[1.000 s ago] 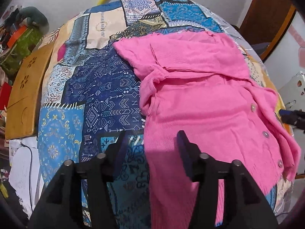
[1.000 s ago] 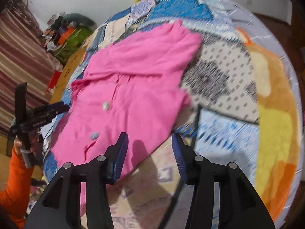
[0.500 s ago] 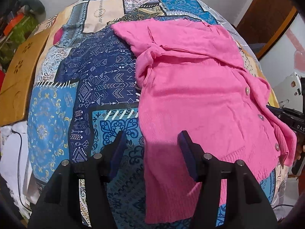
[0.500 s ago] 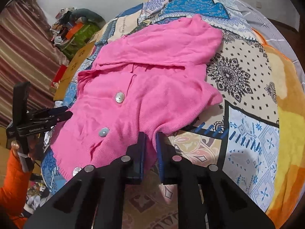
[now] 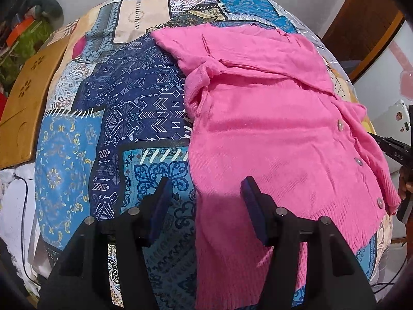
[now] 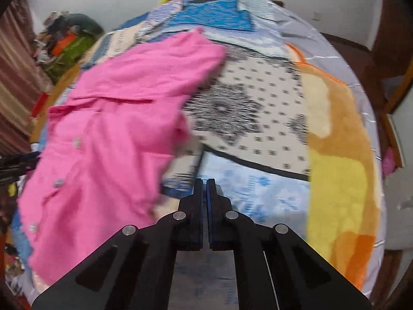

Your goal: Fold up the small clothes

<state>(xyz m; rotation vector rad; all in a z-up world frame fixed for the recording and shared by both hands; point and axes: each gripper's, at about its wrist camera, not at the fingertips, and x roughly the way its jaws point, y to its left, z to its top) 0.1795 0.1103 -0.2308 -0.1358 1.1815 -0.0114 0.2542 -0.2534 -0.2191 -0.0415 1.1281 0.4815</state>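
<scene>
My right tool (image 6: 204, 183) is closing empty beside the pink knitted cardigan (image 5: 271, 139) on the patchwork bedspread (image 5: 124, 118); left tool (image 5: 205, 193) is hanging half-open over its hem; I am needing to regrasp its near edge.

Pink cardigan (image 5: 271, 139) under the left gripper (image 5: 205, 193): matt ribbed knit, shiny plastic-looking buttons (image 5: 340, 126). Patchwork bedspread (image 5: 124, 118) beneath: smooth printed cloth. Gripper fingers (image 5: 254, 211): matt black plastic, metal pins. Wood panel (image 5: 23, 100) far left, satin.

Both wrist cameras look steeply down from close above the patchwork bedspread (image 5: 134, 118), left and right, sharing the pink cardigan (image 6: 108, 118).
</scene>
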